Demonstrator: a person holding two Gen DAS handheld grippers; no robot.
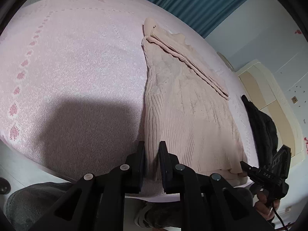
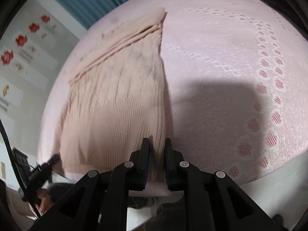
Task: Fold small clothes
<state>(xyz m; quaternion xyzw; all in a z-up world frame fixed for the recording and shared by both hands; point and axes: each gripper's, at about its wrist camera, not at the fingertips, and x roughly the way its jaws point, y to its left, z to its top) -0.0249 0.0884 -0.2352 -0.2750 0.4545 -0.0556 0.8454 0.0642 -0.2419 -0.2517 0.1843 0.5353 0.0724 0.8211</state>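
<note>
- A beige knitted sweater is spread on a bed covered by a pink blanket, with its hem at the near edge.
- One hem corner is clamped between the jaws of the left gripper.
- The other hem corner is clamped between the jaws of the right gripper.
- A sleeve is laid diagonally across the upper part of the sweater.
- A dark garment is seen at the bed's edge, beside the sweater.
- A blue curtain is hung behind the bed.
</note>
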